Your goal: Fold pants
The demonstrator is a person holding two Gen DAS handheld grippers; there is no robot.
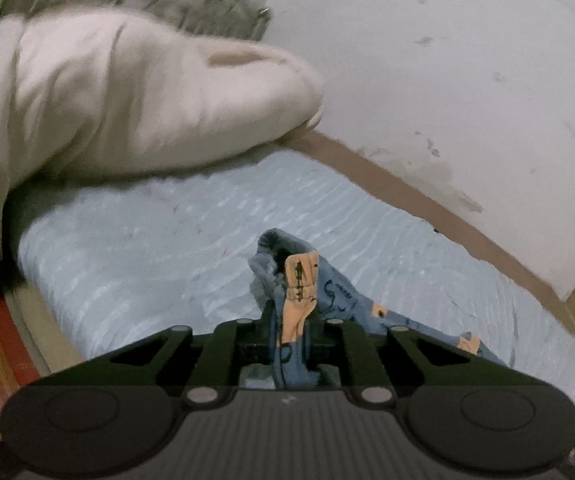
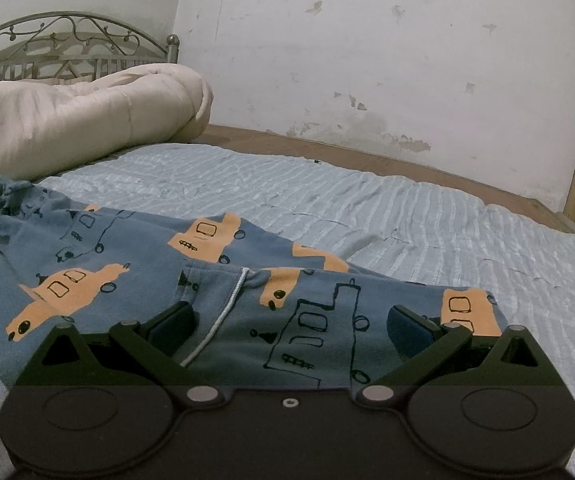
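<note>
The blue pants (image 2: 127, 264), printed with orange vehicles and black outlines, lie spread on the light blue bedsheet (image 2: 327, 200). A white drawstring (image 2: 223, 312) runs across the waist area. My right gripper (image 2: 291, 324) hovers just over that part, open, its fingers (image 2: 175, 320) wide apart with fabric lying under the gap. In the left wrist view my left gripper (image 1: 291, 320) is shut on a bunched edge of the pants (image 1: 299, 276), which sticks up lifted off the sheet (image 1: 147, 248) and trails down to the right.
A rolled cream duvet (image 2: 79, 116) lies at the head of the bed, in front of a metal headboard (image 2: 67, 40); the duvet (image 1: 127, 92) looms close in the left view. A stained white wall (image 2: 367, 60) and brown bed frame edge (image 2: 327, 148) border the far side.
</note>
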